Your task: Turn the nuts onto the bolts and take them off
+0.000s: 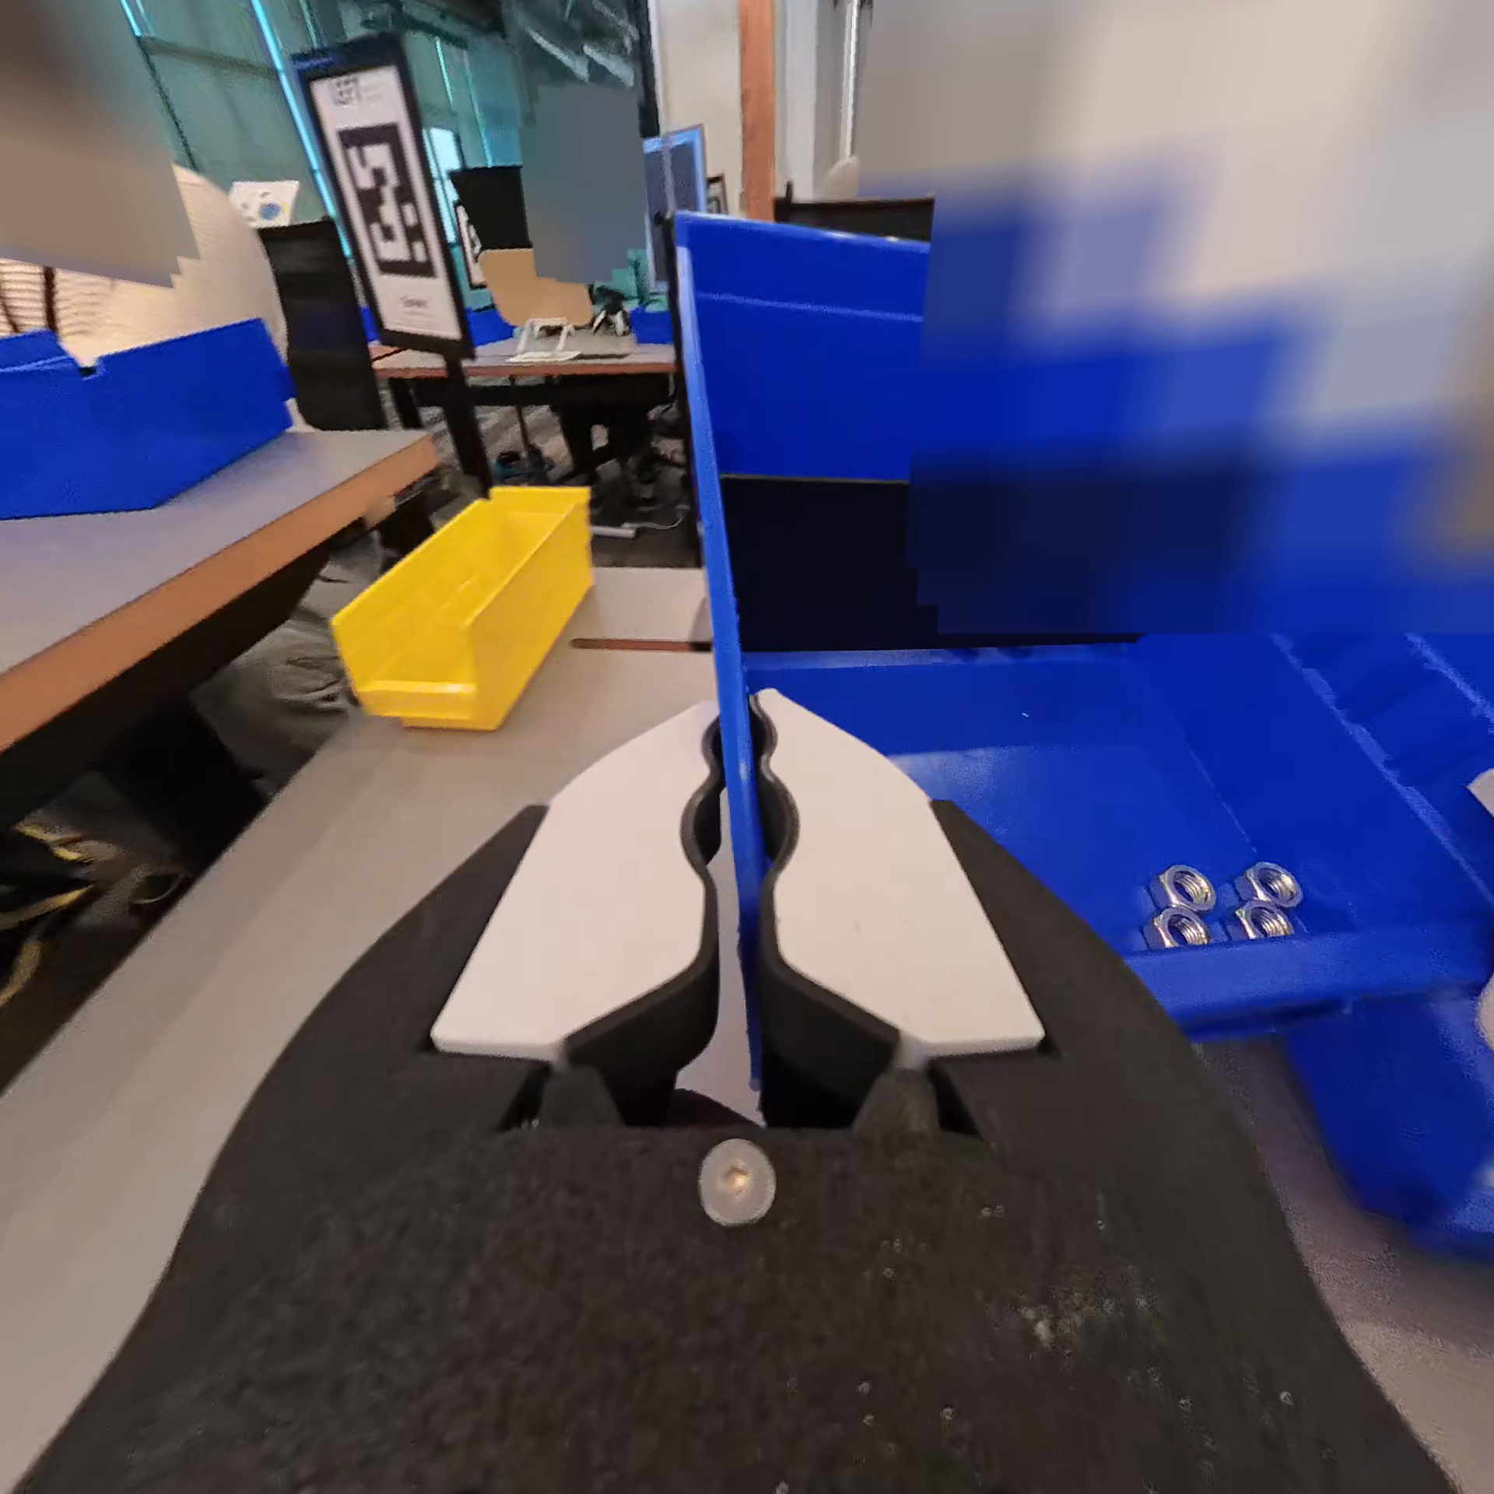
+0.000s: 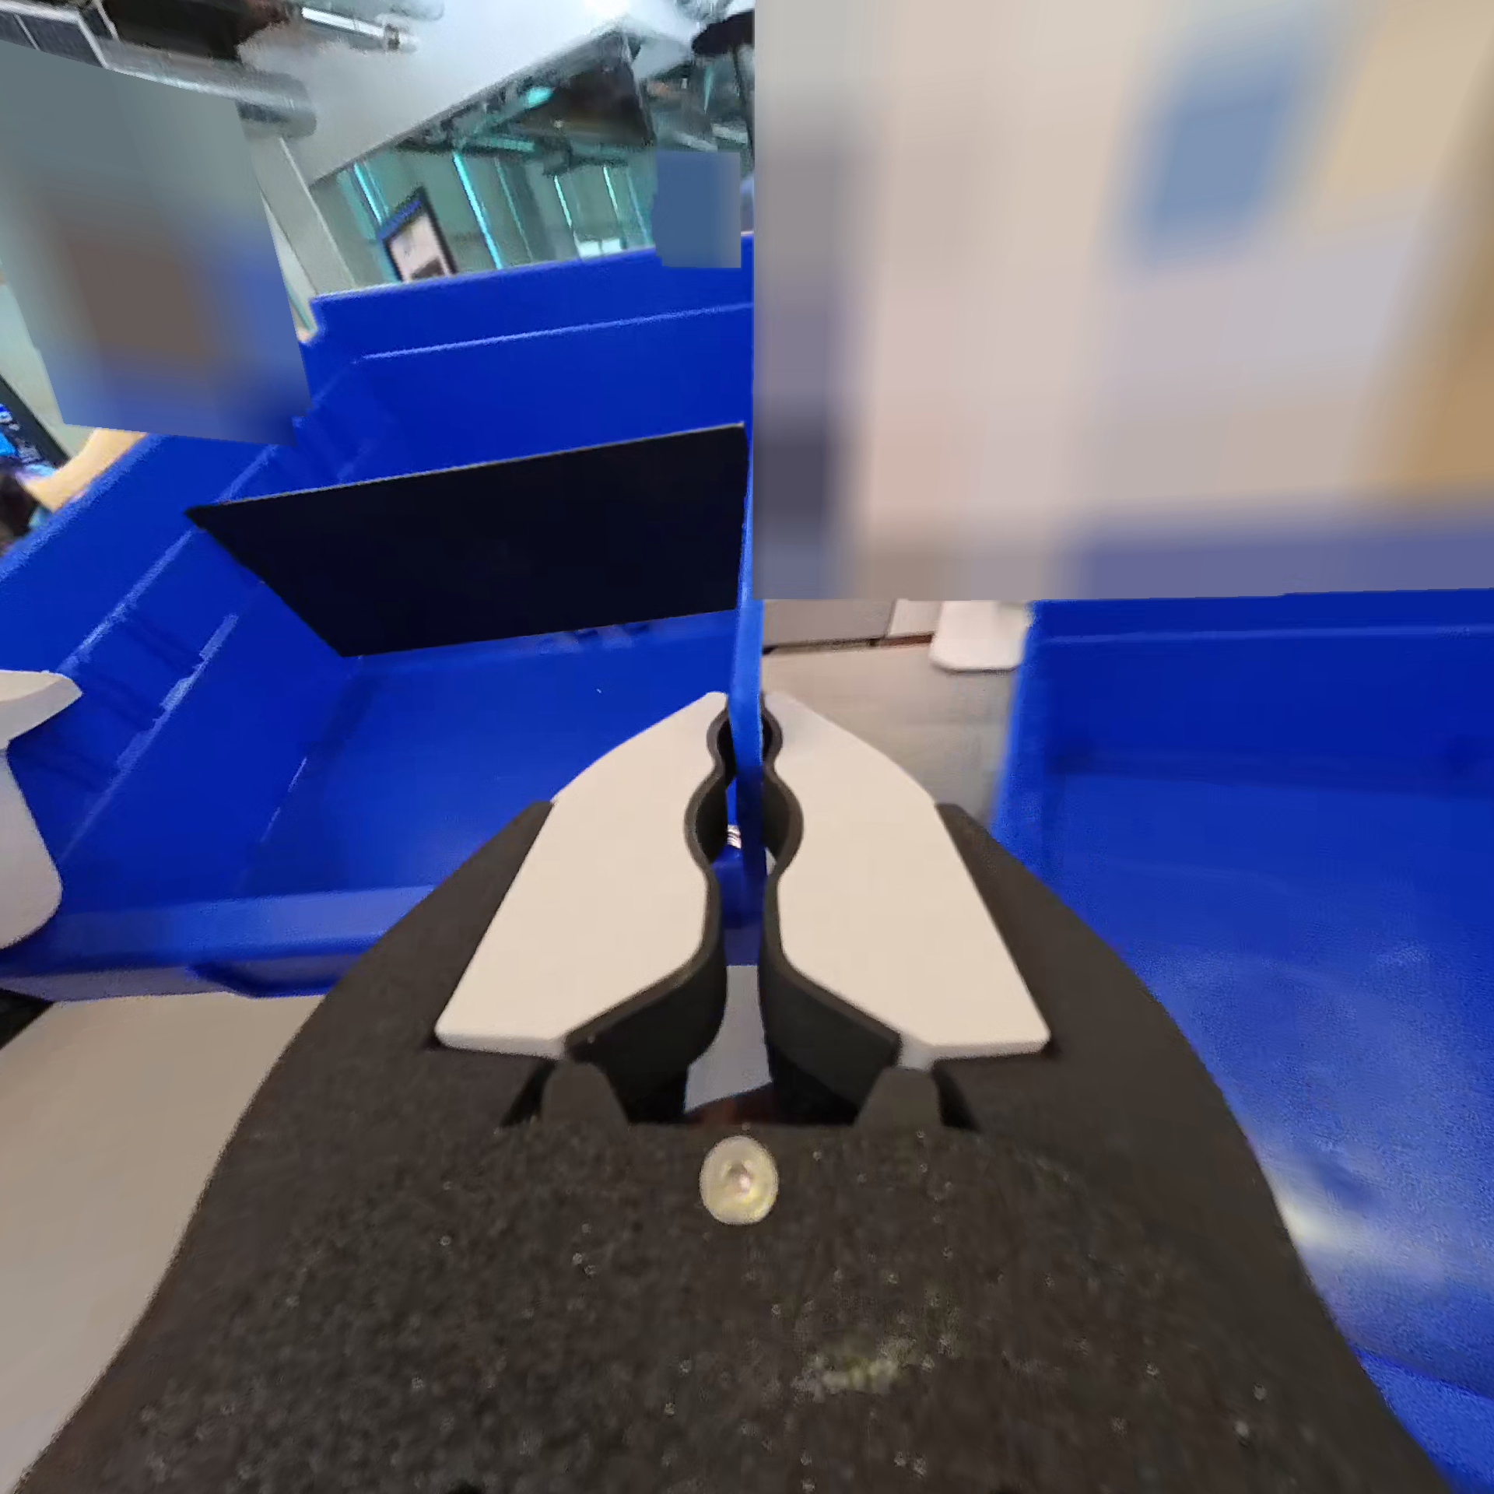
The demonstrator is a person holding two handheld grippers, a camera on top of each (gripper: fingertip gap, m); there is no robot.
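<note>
A blue bin stands on the grey table, and several silver nuts lie in its near right corner. My left gripper is shut on the bin's left side wall. My right gripper is shut on the same bin's right side wall. A black divider crosses the bin farther back and also shows in the left wrist view. A pale finger of the other gripper shows at the edge of each view. I see no bolts.
A yellow bin lies on the table to the left of the blue one. A second blue bin stands close on the right. Another table on the left carries a blue bin. A marker sign stands behind. Left tips to right tips: about 20 cm.
</note>
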